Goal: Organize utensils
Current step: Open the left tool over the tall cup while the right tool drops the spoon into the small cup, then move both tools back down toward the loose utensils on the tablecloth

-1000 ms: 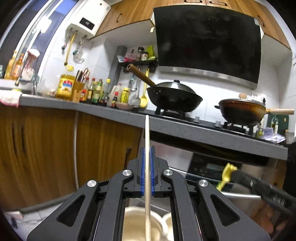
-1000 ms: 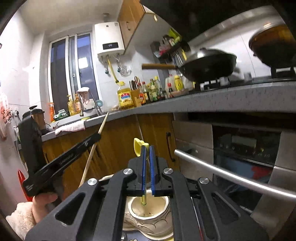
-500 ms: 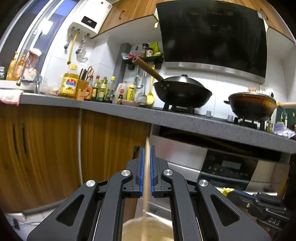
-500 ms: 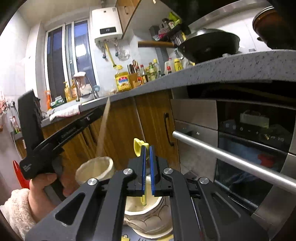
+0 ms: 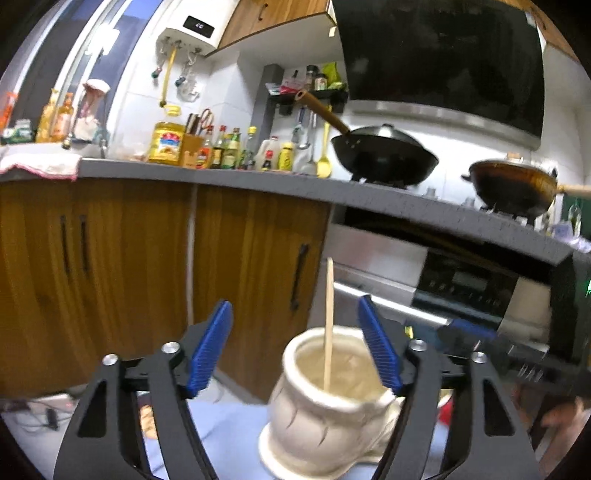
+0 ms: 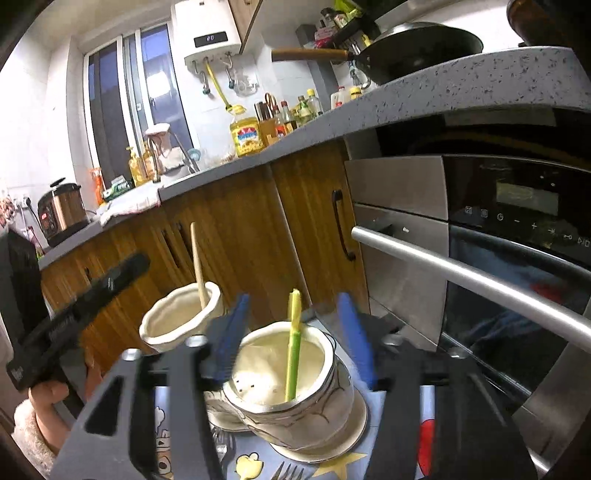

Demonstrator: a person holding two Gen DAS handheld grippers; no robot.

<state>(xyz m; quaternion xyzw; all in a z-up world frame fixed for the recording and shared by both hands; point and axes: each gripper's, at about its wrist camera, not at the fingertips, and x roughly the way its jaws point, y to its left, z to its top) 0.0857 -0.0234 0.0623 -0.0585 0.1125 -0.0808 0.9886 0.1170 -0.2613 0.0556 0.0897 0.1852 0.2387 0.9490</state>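
Two cream ceramic holders: left holder (image 6: 183, 314) and right holder (image 6: 291, 380). One utensil in each: one wooden stick (image 6: 197, 264) in the left, one yellow-green utensil (image 6: 293, 343) in the right. One fork (image 6: 291, 470) at near edge, partly cut off. Two grippers: left gripper (image 5: 295, 347), right gripper (image 6: 291, 334). Far counter: two woks, black wok (image 5: 384, 155) and brown wok (image 5: 513, 186). One big yellow oil bottle (image 5: 166, 142). One water heater (image 6: 208, 35). One rice cooker (image 6: 61, 210), far left. Small bottles beside the oil: too crowded to count.

Chopstick (image 5: 328, 325) tip hidden in pot (image 5: 325, 410), fork (image 6: 291, 472) cropped
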